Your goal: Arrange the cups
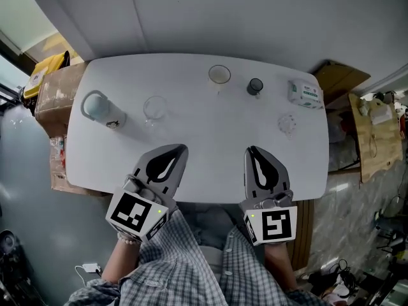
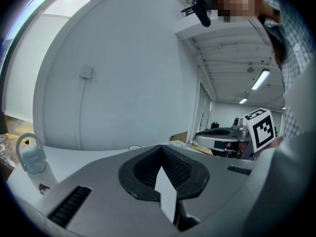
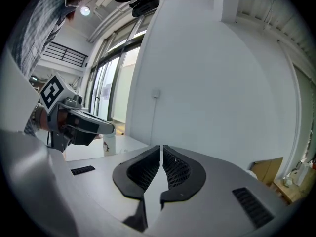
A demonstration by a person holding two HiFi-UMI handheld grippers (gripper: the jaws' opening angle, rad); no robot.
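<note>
Cups stand scattered and well apart on the far part of the white worktop (image 1: 210,142): a pale blue mug (image 1: 97,106) at the left, a clear glass (image 1: 155,109) near it, a pale cup (image 1: 219,74) and a small dark cup (image 1: 255,86) further back, another clear glass (image 1: 287,123) at the right. We hold the left hand-held gripper (image 1: 180,150) and the right hand-held gripper (image 1: 251,151) over the near edge, each closed on nothing. We judge this the approach; next we must open one and reach a cup.
</note>
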